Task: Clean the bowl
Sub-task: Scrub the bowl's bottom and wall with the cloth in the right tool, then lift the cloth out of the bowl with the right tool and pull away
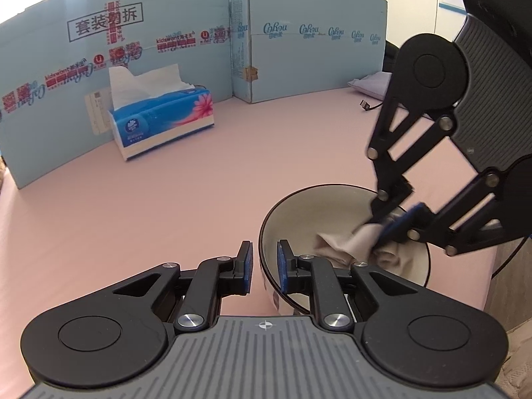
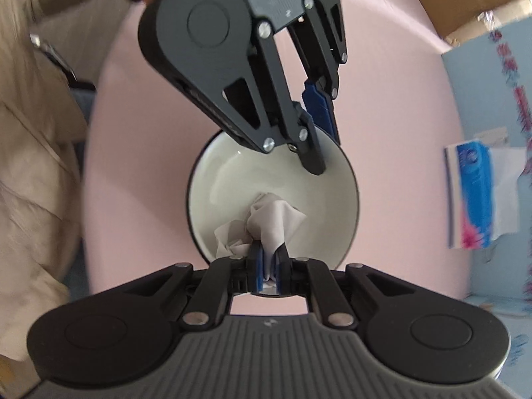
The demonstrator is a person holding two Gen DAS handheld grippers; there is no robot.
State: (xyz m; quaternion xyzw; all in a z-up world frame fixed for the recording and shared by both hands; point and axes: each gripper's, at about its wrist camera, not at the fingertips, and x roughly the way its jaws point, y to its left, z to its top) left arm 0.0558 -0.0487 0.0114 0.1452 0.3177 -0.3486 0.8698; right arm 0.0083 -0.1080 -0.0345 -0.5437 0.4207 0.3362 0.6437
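A white bowl with a dark rim [image 1: 299,212] [image 2: 219,179] sits on the pink table. My left gripper [image 1: 264,261] straddles the bowl's near rim, one finger outside and one inside, pinching the wall; it also shows from above in the right wrist view [image 2: 327,153]. My right gripper [image 2: 267,262] is shut on a crumpled white tissue [image 2: 272,214] and presses it against the bowl's inside. In the left wrist view the right gripper [image 1: 394,222] reaches in from the right with the tissue [image 1: 345,244].
A blue tissue box [image 1: 163,119] [image 2: 472,196] stands at the back left of the table before a light-blue cardboard screen [image 1: 299,60]. A cable end [image 1: 365,104] lies at the far right. The table's right edge [image 1: 488,286] is close to the bowl.
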